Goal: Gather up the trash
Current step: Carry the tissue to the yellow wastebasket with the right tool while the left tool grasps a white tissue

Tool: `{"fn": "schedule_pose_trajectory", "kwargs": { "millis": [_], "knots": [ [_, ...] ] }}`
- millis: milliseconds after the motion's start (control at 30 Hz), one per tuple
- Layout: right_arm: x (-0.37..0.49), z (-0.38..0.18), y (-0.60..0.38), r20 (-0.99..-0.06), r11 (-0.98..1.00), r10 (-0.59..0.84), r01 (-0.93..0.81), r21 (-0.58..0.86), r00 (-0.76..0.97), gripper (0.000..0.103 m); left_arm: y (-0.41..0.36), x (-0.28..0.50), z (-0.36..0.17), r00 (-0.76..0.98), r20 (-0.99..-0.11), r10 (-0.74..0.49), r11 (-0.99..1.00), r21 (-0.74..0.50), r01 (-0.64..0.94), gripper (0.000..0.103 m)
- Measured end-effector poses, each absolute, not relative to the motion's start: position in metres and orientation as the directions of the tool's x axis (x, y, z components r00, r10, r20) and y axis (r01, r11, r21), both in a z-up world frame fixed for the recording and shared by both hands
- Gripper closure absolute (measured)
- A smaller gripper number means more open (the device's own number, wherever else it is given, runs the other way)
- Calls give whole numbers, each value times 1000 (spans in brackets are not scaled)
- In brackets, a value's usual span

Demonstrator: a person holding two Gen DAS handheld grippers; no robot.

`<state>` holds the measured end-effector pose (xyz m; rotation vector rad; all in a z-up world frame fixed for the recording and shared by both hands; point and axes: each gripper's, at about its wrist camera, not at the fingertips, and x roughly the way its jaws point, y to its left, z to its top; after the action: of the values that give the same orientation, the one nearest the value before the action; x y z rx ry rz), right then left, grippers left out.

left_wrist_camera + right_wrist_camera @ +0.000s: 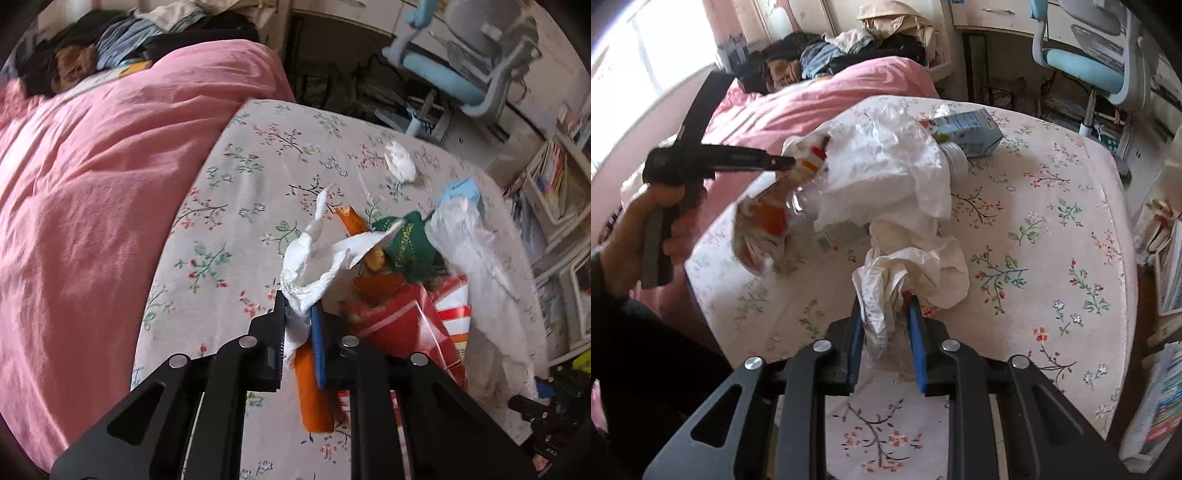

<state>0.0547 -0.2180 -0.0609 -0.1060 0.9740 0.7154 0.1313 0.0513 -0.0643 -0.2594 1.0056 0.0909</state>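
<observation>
**Grabbing trash off the bed**

My left tongs (299,314) are squeezed tight on a crumpled white tissue (314,266). My right tongs (886,314) pinch the edge of a thin plastic bag (882,295). Most trash is not in yet: red wrappers (402,321), a blue carton (967,129) and a white paper ball (399,160) lie on the flowered bed (1052,221).

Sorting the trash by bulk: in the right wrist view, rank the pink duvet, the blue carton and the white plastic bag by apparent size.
1. pink duvet, largest.
2. white plastic bag.
3. blue carton, smallest.
The carton lies farther from the camera than the bag, so their real difference is less certain.
</observation>
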Motion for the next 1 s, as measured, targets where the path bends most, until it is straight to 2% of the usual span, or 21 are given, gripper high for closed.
{"fn": "schedule_pose_trajectory", "kwargs": {
  "millis": [167, 433, 700, 867, 900, 933, 967, 1000],
  "knots": [
    [43, -56, -218, -755, 728, 572, -622, 288, 321, 80, 67, 114, -61, 541, -838, -74, 945, -232, -230, 90],
    [9, -53, -205, -697, 614, 689, -671, 416, 199, 80, 72, 56, -29, 624, -777, -82, 934, -279, -225, 91],
    [-62, -80, -169, -734, 544, 677, -713, 442, 62, 79, 69, -15, -12, 691, -710, -136, 922, -346, -174, 94],
    [-77, -90, -158, -767, 553, 640, -722, 416, 49, 79, 71, -32, -17, 684, -715, -145, 915, -359, -182, 93],
    [-79, -90, -155, -772, 553, 634, -726, 409, 47, 79, 75, -26, -21, 678, -719, -152, 902, -381, -201, 91],
    [-78, -94, -154, -773, 553, 633, -726, 410, 46, 79, 80, -18, -26, 669, -725, -163, 886, -406, -225, 78],
    [-80, -97, -152, -774, 554, 632, -724, 411, 44, 78, 82, -11, -30, 662, -732, -161, 878, -413, -243, 54],
    [-79, -100, -150, -779, 557, 626, -721, 411, 40, 77, 85, 0, -35, 650, -748, -133, 869, -403, -287, 42]
  ]
}}
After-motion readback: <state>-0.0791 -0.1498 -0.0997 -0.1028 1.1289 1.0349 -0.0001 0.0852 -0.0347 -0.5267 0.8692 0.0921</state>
